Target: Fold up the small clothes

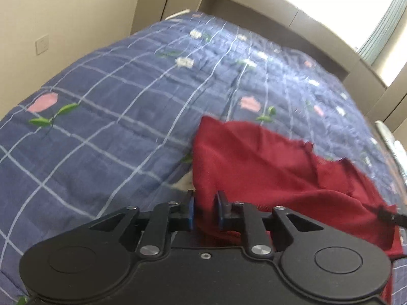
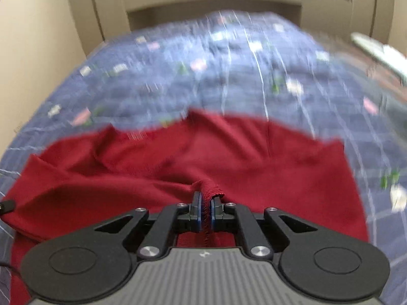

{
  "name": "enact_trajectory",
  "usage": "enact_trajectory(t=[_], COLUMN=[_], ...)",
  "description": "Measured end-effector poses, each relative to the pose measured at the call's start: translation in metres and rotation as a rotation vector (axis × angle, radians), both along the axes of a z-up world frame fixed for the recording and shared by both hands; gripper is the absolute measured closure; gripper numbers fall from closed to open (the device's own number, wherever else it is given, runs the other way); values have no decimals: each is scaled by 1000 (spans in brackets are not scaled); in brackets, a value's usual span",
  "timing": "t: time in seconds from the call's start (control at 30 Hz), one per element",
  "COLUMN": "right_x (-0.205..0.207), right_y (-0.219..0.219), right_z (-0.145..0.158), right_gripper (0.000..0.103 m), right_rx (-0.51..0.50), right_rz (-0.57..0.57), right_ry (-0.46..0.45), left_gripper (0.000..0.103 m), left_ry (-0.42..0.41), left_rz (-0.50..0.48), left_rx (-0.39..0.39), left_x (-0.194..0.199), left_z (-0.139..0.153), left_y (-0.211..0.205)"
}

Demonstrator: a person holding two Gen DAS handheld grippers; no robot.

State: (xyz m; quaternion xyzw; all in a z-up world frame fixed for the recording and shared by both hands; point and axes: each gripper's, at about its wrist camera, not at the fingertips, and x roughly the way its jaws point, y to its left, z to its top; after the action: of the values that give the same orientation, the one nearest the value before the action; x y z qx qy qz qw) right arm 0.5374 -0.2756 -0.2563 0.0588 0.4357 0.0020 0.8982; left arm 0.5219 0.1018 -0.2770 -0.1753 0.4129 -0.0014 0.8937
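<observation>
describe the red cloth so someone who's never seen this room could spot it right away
A blue checked quilt with small pink and white flowers covers the bed. On its near part lies the red garment, rumpled, with the left gripper and right gripper each pinching an edge. It is the only plain, dark red thing there.

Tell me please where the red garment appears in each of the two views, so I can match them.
Left wrist view: the red garment fills the lower right, its edge between the left gripper fingers.
Right wrist view: the red garment spans the lower middle, its stitched hem clamped in the right gripper.
Shared landmark: the blue checked bedcover beneath it.
</observation>
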Motion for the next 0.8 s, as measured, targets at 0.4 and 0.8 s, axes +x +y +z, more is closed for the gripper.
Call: enact_trajectory(t=[0.4, 0.8], right_x=[-22, -22], right_y=[-10, 4], right_z=[-1, 12], right_gripper=[52, 97], right_rx=[2, -50], right_rz=[-16, -2], right_ry=[-20, -112], left_gripper=[31, 97], left_ry=[-49, 29], left_rz=[-27, -47], left_rx=[46, -37], left_x=[16, 89], left_z=[20, -3], left_y=[7, 9])
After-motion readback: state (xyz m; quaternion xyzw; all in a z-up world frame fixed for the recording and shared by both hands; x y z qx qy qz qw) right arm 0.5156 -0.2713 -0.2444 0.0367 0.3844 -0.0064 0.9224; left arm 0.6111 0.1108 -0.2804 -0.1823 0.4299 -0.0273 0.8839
